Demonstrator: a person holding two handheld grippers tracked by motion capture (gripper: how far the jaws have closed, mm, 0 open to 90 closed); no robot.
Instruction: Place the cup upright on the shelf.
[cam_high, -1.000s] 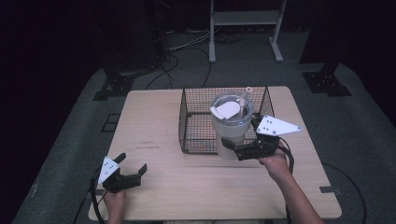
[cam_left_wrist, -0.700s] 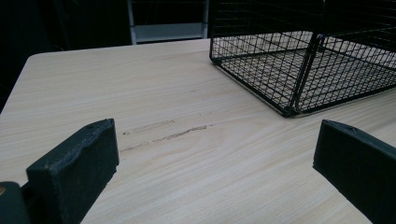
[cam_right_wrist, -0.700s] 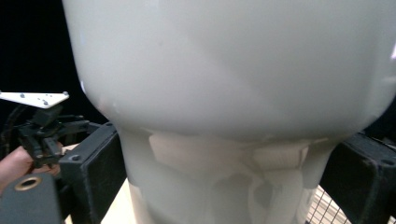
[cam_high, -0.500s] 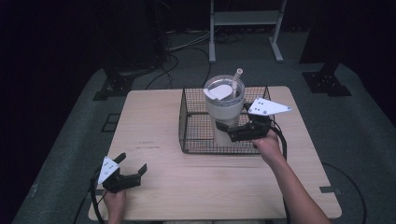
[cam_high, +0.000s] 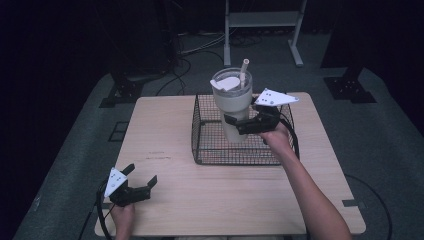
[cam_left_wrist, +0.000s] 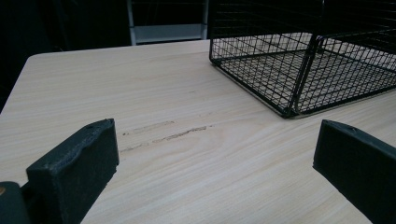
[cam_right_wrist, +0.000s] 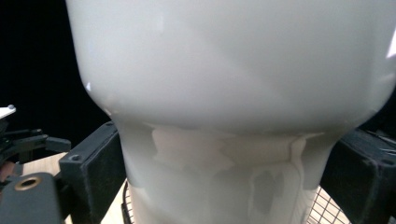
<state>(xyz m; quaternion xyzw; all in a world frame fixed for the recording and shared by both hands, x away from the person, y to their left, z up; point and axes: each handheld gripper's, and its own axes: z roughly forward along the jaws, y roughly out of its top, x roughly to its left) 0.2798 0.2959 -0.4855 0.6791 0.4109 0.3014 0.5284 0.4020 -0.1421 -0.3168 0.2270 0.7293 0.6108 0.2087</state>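
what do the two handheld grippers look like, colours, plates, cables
Both are black. The left gripper carries a small white three-cornered plate with dark dots, and a black cable trails from it. The right gripper has a larger pale plate, also dotted, with a black cable looping by the wrist. The fingers are blocky matt black pads. Forearms are bare, no sleeves.

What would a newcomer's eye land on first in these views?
First, the tall cream-white tumbler with lid and straw, clamped at its narrow lower body by the right gripper and held upright above the black wire basket at the middle of the light wooden table. Next, the left gripper, jaws wide apart and holding nothing, low over the table's near left corner.
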